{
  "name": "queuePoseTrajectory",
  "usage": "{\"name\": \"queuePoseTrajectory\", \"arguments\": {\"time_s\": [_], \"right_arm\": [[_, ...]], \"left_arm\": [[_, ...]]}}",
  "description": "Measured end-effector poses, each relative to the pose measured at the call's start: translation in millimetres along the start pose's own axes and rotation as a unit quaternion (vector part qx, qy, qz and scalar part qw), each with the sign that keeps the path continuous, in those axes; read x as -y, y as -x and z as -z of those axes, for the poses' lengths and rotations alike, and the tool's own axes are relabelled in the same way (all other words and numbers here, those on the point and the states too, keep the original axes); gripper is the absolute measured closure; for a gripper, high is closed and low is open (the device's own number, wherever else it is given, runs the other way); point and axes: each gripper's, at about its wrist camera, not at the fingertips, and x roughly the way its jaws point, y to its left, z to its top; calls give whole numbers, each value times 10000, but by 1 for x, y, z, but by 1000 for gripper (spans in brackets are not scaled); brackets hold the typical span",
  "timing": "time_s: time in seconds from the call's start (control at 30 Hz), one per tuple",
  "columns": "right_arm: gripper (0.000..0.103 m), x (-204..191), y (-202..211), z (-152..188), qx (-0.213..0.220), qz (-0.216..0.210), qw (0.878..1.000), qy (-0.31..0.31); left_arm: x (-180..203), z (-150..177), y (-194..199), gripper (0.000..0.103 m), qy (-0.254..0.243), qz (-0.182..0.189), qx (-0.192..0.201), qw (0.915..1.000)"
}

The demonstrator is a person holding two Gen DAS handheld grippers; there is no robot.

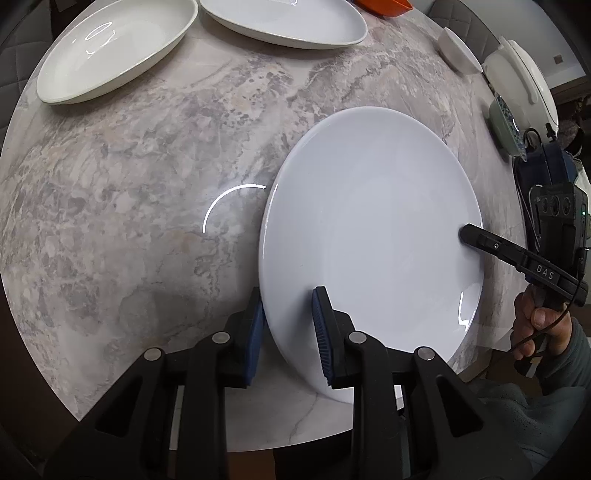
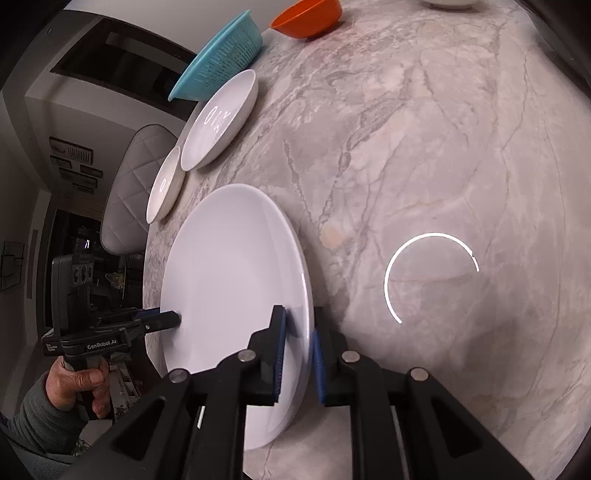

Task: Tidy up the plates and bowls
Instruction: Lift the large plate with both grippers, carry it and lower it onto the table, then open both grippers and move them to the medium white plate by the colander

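large white plate (image 1: 369, 229) on marble table (image 1: 147, 221) near its edge, left gripper (image 1: 288, 321) clamped on plate's near rim, right gripper (image 2: 297, 354) clamped on opposite rim, two white oval dishes (image 1: 110, 48) and orange bowl (image 2: 306, 16) further back

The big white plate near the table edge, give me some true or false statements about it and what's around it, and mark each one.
1. Both grippers grip the big white plate at its rim, the left gripper and the right gripper on opposite sides. True.
2. The plate carries food. False: its surface is bare.
3. An orange bowl sits at the far side of the marble table. True.
4. The teal colander is stacked on the held plate. False: it stands apart, further along the table edge.
5. Two more white dishes lie beyond the plate. True.
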Motion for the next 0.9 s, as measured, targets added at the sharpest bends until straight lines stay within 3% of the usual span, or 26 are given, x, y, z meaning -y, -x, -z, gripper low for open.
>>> {"name": "queuePoseTrajectory", "arguments": {"time_s": [0.1, 0.17, 0.27, 0.4, 0.5, 0.57, 0.77, 0.9], "right_arm": [[85, -5, 0, 2, 0, 68, 9998, 184], [85, -6, 2, 4, 25, 149, 9996, 250], [75, -6, 10, 7, 135, 264, 9992, 251], [40, -2, 33, 8, 450, 347, 9984, 30], [27, 2, 55, 8, 727, 195, 9967, -315], [20, 1, 69, 6, 877, 74, 9951, -442], [14, -24, 101, -11, 1352, -519, 9891, -271], [12, -44, 100, -38, 1310, -795, 9882, 59]], "left_arm": [[-4, 4, 8, 71, 88, 53, 224, 9997], [-6, 9, 19, 35, 164, 97, 452, 9988], [-11, 16, 38, 29, 316, 276, 817, 9958], [-21, 22, 52, 23, 700, 753, 988, 9898], [-22, 25, 63, 19, 1002, 1143, 1134, 9819], [-17, 27, 71, 5, 1012, 1086, 1357, 9796], [0, 23, 90, 4, 859, 590, 1667, 9805], [0, 10, 113, 4, 771, 42, 2062, 9755]]}}
